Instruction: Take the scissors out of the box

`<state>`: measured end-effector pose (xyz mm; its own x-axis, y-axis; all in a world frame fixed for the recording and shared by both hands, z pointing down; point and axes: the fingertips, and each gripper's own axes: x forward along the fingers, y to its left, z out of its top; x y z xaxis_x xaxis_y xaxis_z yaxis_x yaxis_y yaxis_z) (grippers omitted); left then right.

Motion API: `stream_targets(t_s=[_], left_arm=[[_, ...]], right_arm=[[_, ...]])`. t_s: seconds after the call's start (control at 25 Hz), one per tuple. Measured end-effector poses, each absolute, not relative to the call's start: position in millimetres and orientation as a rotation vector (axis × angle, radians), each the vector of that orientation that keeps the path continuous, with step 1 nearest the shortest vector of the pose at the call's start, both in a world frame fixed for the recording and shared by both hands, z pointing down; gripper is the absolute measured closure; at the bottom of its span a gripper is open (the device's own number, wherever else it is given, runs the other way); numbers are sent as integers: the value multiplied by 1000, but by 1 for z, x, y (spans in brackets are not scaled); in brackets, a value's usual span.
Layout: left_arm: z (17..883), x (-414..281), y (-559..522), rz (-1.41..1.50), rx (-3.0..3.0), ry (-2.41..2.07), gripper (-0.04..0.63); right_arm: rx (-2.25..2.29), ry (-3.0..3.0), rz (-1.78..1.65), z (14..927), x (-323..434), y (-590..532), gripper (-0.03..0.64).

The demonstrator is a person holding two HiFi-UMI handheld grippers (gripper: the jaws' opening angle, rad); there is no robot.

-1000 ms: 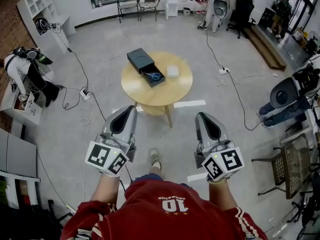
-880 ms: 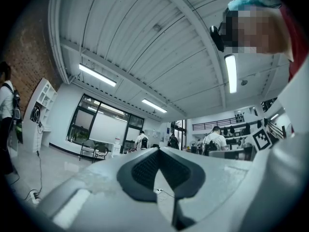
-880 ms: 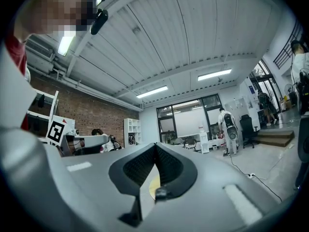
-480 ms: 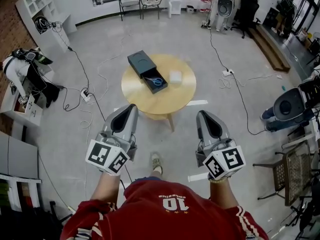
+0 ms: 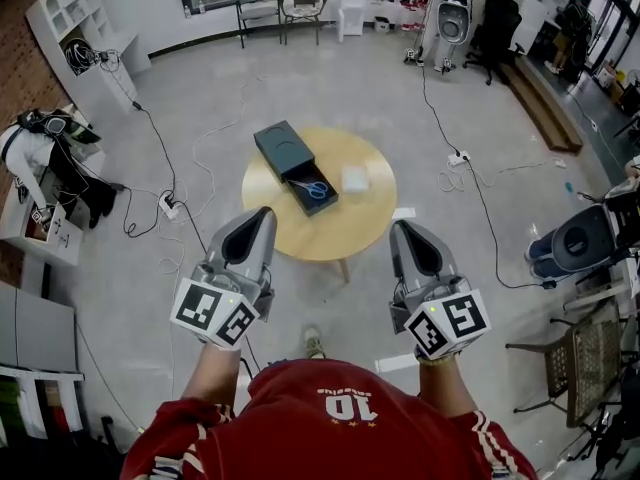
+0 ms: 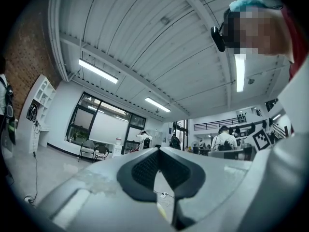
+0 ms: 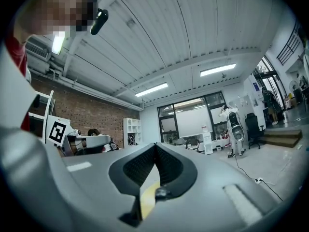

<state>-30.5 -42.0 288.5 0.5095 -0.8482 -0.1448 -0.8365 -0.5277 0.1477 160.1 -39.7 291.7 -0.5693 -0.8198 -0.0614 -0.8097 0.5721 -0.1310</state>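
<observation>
A dark box (image 5: 288, 154) lies on the round wooden table (image 5: 325, 226), its drawer pulled out toward me. The blue-handled scissors (image 5: 316, 189) lie in that open drawer. A small white object (image 5: 354, 178) sits to the right of the box. In the head view, both grippers are held up short of the table's near edge. My left gripper (image 5: 262, 216) is shut with nothing in it, its fingertips meeting (image 6: 159, 151). My right gripper (image 5: 401, 228) is likewise shut and empty (image 7: 155, 146). Neither gripper view shows the box or the scissors.
Cables (image 5: 185, 193) trail over the grey floor left and right of the table. A white shelf (image 5: 80, 38) and a person (image 5: 40, 158) are at the left. Chairs (image 5: 258, 8) stand at the back. A blue-grey machine (image 5: 580, 243) and a metal chair (image 5: 585, 358) are at the right.
The table with the box has come closer and sits lower in the head view. Both grippers keep their place in the picture and stay shut.
</observation>
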Motion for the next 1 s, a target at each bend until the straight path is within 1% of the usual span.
stream_targets(t_s=[0.48, 0.76, 1.0], left_arm=[[285, -68, -102, -376, 2670, -1468, 592], [288, -95, -117, -383, 2668, -1478, 592], [297, -97, -119, -383, 2652, -1496, 592]], right_arm=[[-1437, 2695, -90, 279, 125, -98, 617], [-1426, 2696, -88, 279, 99, -113, 617], [-1416, 2732, -88, 286, 99, -123, 617]])
